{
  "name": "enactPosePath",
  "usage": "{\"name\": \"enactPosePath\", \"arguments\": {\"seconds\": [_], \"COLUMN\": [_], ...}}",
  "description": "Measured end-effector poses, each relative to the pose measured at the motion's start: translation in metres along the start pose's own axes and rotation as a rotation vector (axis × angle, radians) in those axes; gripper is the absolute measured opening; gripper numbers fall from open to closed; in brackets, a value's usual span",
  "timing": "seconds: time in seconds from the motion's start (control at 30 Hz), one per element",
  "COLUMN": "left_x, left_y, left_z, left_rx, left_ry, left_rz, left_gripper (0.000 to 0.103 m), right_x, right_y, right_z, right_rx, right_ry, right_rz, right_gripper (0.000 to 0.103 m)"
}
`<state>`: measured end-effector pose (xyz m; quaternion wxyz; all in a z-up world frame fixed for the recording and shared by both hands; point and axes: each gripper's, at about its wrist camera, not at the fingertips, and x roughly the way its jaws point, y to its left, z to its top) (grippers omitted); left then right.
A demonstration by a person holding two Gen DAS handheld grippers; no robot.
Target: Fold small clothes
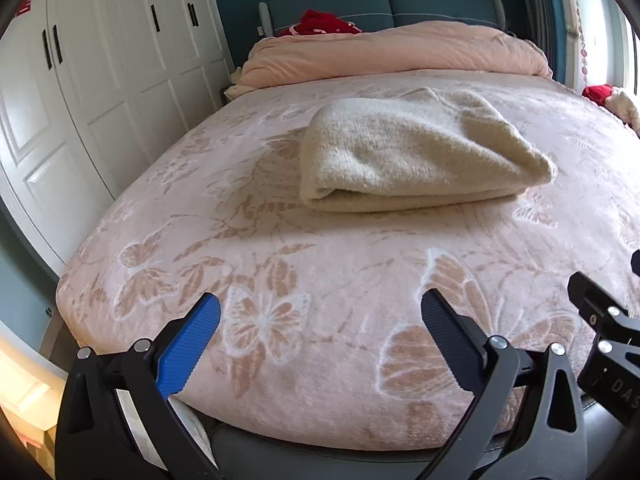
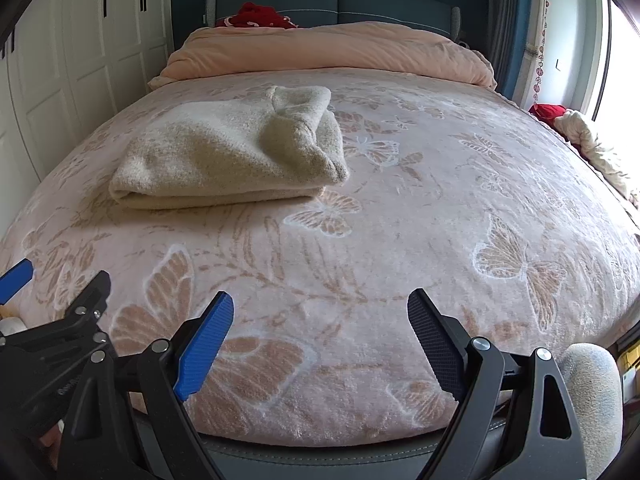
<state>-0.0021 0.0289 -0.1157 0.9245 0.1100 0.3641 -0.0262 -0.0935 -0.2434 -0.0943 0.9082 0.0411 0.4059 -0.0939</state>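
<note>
left gripper (image 1: 320, 316) jaws spread wide, nothing between them, over pink butterfly bedspread (image 1: 280, 264); folded cream sweater (image 1: 416, 156) lies at 12 o'clock, well apart. right view: right gripper (image 2: 320, 320) jaws apart, empty; sweater (image 2: 228, 152) at 11 o'clock.

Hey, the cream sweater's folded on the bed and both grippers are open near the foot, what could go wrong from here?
1. The cream sweater has a loose, bunched top layer; grabbing only that may undo the fold.
2. The left gripper and right gripper sit side by side and might collide.
</note>
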Motion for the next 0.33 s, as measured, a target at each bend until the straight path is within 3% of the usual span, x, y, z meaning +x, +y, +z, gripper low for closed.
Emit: {"name": "enactPosePath", "arguments": {"seconds": [0.33], "left_x": [-0.002], "left_y": [0.0023], "left_z": [-0.0019], "left_rx": [-0.03], "left_ry": [-0.003], "left_rz": [-0.031], "left_gripper": [0.098], "right_x": [0.0007], "right_y": [0.0012], "right_z": [-0.0006], "right_rx": [0.005], "right_ry": [0.006], "right_rz": [0.0], "right_gripper": [0.087]}}
